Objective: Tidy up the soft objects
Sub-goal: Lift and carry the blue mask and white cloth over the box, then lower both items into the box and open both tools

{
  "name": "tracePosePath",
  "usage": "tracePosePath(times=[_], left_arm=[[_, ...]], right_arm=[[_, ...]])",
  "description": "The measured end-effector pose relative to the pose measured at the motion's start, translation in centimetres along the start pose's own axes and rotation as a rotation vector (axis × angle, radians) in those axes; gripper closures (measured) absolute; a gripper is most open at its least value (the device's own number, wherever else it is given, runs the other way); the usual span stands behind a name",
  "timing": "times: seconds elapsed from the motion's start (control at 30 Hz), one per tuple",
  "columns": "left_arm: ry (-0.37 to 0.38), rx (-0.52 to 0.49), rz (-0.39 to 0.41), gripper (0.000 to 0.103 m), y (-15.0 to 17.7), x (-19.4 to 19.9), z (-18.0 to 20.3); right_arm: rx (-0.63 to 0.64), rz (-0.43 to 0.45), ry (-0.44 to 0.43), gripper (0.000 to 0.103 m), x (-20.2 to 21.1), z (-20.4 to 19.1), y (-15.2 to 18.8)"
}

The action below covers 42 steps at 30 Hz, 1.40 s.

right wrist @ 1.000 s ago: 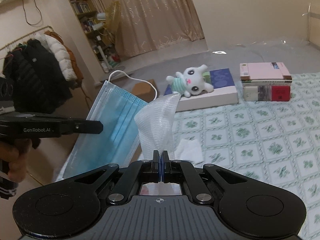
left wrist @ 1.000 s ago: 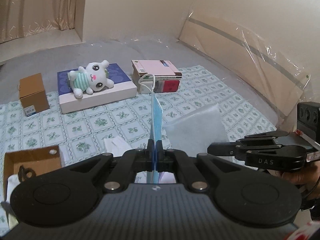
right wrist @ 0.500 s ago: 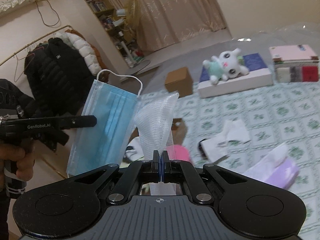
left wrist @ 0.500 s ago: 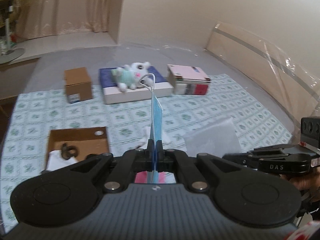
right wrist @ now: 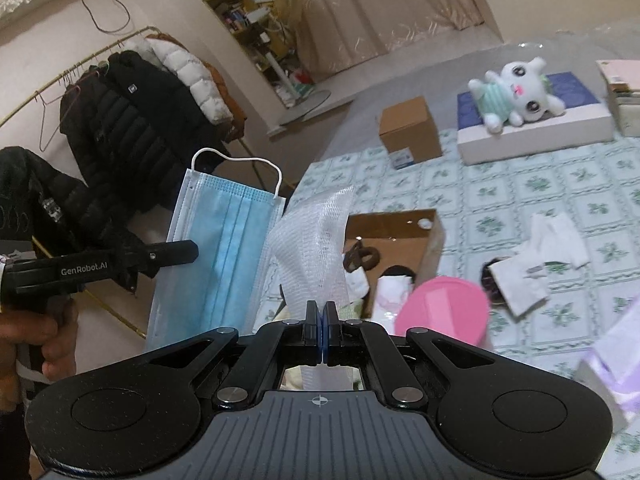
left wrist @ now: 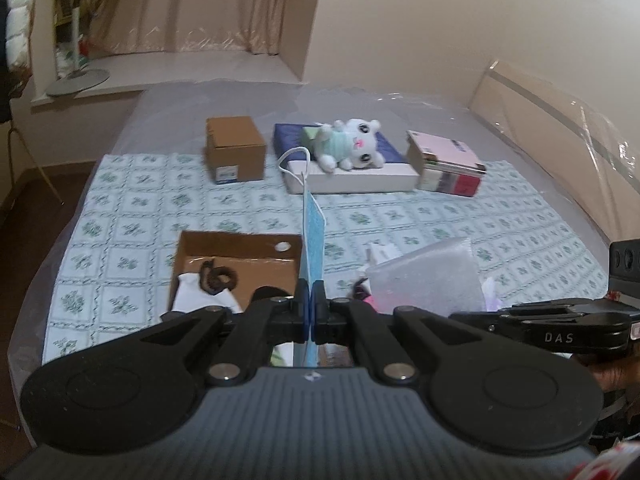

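My left gripper [left wrist: 310, 300] is shut on a blue face mask [left wrist: 312, 236], which stands edge-on in the left wrist view and shows flat as the mask [right wrist: 224, 248] in the right wrist view. The right gripper [right wrist: 322, 320] is shut on a white mesh cloth [right wrist: 312, 248]; that cloth [left wrist: 428, 280] hangs right of the mask. Both are held above the near end of a patterned bedspread [left wrist: 400, 224]. An open cardboard box [left wrist: 240, 264] lies just ahead, with a dark hair tie [left wrist: 218, 276] and white cloth inside. A white plush toy [left wrist: 352, 146] lies on a flat blue-topped box.
A closed brown carton [left wrist: 234, 154] and a stack of books [left wrist: 446, 166] stand at the far side. White tissues [right wrist: 540, 260], a pink round object [right wrist: 444, 308] and a lilac bag [right wrist: 616, 344] lie near the right gripper. A clothes rack with dark jackets [right wrist: 120, 120] stands off the bed's left.
Both grippers have swung leftward with the mask and mesh cloth still held. The open cardboard box has come into the middle of both views, and the plush toy has shifted right.
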<state>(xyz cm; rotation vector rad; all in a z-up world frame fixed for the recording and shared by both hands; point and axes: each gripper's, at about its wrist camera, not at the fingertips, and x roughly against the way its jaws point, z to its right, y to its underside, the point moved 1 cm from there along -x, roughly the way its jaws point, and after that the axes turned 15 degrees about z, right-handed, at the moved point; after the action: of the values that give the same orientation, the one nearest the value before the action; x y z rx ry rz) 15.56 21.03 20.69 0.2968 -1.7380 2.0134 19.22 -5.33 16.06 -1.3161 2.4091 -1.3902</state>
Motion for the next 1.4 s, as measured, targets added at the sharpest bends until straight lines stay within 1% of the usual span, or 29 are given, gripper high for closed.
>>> tracePosePath(times=[0.13,0.3,0.6,0.67,0.73,0.77,0.8,0.83,0.87,0.97,1.1,1.27,1.33,1.37,1.4], left_arm=[[-0.03,0.019,-0.016,0.103,0.4,-1.6,-2.2],[-0.05,0.047,-0.046,0.103,1.0,-4.6,-4.8],[-0.027,0.13,-0.118,0.103,3.0,-11.9,-8.8],[-0.017,0.14,-0.133,0.103,3.7,-13.8,-9.3],[-0.025,0.142,-0.144,0.102,4.3,-15.4,-9.7],[-0.037,0.138,-0.146,0.095,4.5,-16.2,-9.9],[-0.051,0.131,-0.148,0.084,4.8,-16.8,-10.1],[-0.064,0.118,-0.146,0.079,5.0,-17.3,-10.3],[-0.081,0.102,-0.144,0.075,5.1,-17.6,-10.4],[-0.118,0.054,-0.124,0.075,5.2,-17.6,-10.6],[-0.147,0.035,-0.086,0.075,4.9,-16.5,-11.2],[-0.173,0.025,-0.047,0.075,4.8,-14.7,-11.3],[-0.172,0.036,-0.037,0.075,5.0,-13.9,-11.2],[-0.171,0.039,-0.034,0.075,5.1,-13.6,-11.1],[-0.171,0.044,-0.03,0.075,5.2,-13.3,-11.0]], right_arm=[[-0.001,-0.021,0.007,0.102,-3.2,-0.1,0.2],[0.001,-0.04,0.032,0.102,-7.4,0.3,0.3],[0.004,-0.055,0.094,0.102,-13.2,2.8,0.0],[0.001,-0.061,0.104,0.102,-14.4,3.6,-0.1],[0.003,-0.066,0.112,0.102,-15.3,4.2,-0.2],[0.003,-0.068,0.116,0.102,-15.7,4.5,-0.2],[0.0,-0.071,0.119,0.102,-16.1,4.8,-0.2],[-0.001,-0.075,0.121,0.102,-16.5,5.1,-0.2],[-0.001,-0.078,0.123,0.102,-16.8,5.2,-0.1],[-0.004,-0.09,0.128,0.102,-17.8,5.7,0.1],[-0.043,-0.11,0.113,0.102,-18.8,6.1,0.5],[-0.048,-0.126,0.118,0.102,-19.9,5.8,0.9],[-0.037,-0.142,0.107,0.099,-20.4,5.8,1.0],[-0.031,-0.146,0.106,0.085,-20.5,5.8,1.1],[-0.023,-0.147,0.105,0.056,-20.5,5.8,1.2]])
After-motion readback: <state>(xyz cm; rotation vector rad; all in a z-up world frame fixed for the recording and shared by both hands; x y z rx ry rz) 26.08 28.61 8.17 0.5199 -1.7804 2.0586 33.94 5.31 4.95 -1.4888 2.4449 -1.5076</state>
